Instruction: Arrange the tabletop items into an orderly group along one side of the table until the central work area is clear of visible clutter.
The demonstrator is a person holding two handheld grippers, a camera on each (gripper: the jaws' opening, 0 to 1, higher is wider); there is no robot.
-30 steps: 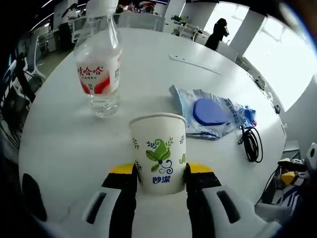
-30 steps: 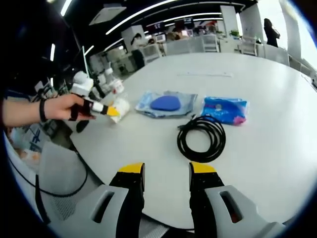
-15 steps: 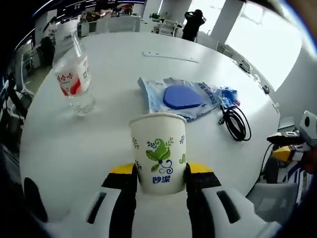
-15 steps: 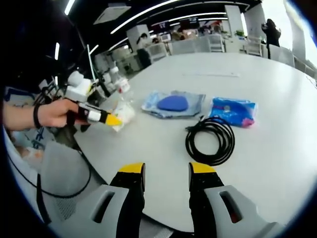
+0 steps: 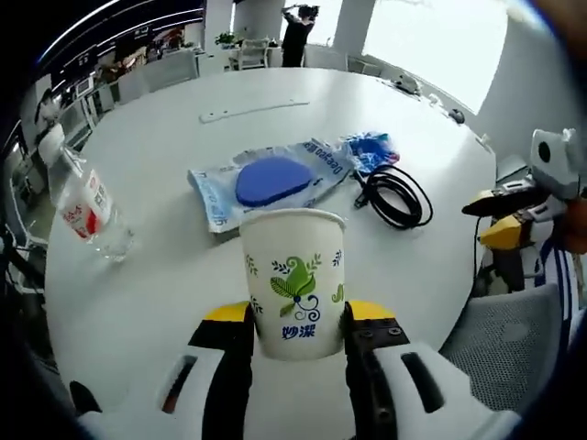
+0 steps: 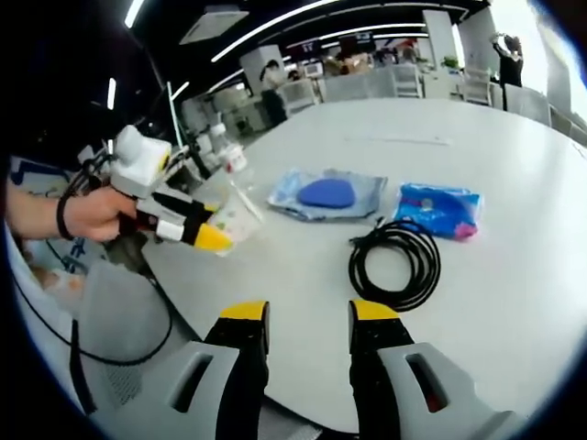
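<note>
My left gripper point(image 5: 295, 316) is shut on a white paper cup point(image 5: 293, 280) with a green leaf print, held upright above the white round table point(image 5: 165, 302). Beyond the cup lie a clear bag with a blue pad point(image 5: 271, 178), a blue wipes pack point(image 5: 369, 148) and a coiled black cable point(image 5: 396, 193). A water bottle point(image 5: 89, 209) with a red label stands at the left. My right gripper point(image 6: 307, 321) is open over the table's near edge, nothing between its jaws. In the right gripper view the left gripper point(image 6: 170, 220) holds the cup point(image 6: 237, 214) at the left, with the cable point(image 6: 394, 265), bag point(image 6: 328, 193) and wipes pack point(image 6: 438, 210) ahead.
A long white strip point(image 5: 255, 110) lies far across the table. A grey mesh chair point(image 5: 514, 348) stands at the right edge, and another chair point(image 6: 110, 321) sits beside the table. Office desks and a standing person point(image 5: 298, 32) are in the background.
The left gripper has swung with the cup toward the table's middle; the bottle has slid to the left of its view. In the right gripper view the left gripper has come closer to the cable.
</note>
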